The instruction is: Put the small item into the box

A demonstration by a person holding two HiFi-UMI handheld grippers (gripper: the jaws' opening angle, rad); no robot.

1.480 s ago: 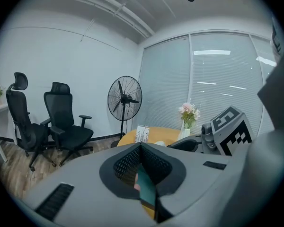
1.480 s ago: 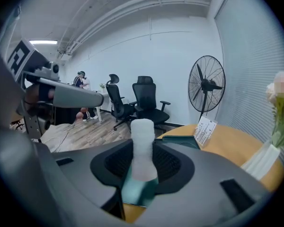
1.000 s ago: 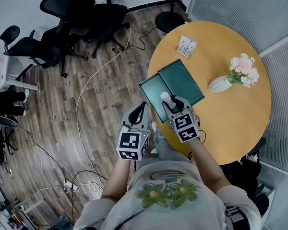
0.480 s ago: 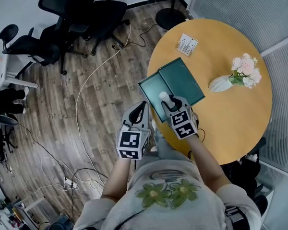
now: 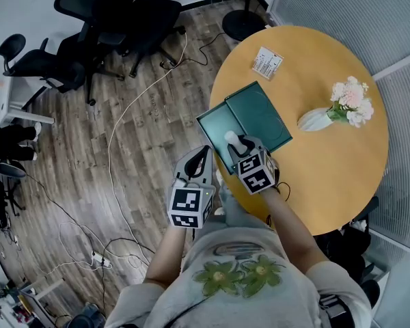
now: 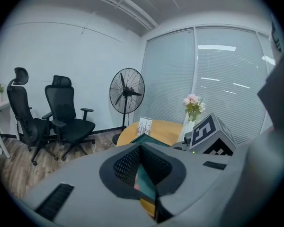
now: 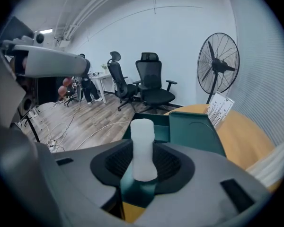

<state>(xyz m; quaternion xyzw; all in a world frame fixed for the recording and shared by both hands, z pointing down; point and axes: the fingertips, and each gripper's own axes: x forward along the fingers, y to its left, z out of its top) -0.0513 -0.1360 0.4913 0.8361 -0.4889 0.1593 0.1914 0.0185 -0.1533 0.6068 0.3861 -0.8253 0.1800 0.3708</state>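
Observation:
A small white bottle-shaped item [image 5: 229, 138] stands upright between the jaws of my right gripper [image 5: 234, 145], which is shut on it. In the right gripper view the white item [image 7: 142, 145] sticks up from the pads, with the open dark-green box [image 7: 199, 132] just beyond. The green box [image 5: 260, 118] lies open at the near left edge of the round wooden table [image 5: 328, 176], and the item hangs over its near corner. My left gripper [image 5: 205, 152] is off the table edge, over the floor, jaws shut and nothing in them.
A white vase with pink flowers [image 5: 331, 111] lies on the table right of the box. A white printed card [image 5: 266, 65] sits at the far edge. Black office chairs [image 5: 116, 19], a fan base [image 5: 242, 26] and loose cables [image 5: 123, 149] occupy the wooden floor.
My right gripper has sunk a little and edged toward the box with the white item still in it. The left gripper has stayed put.

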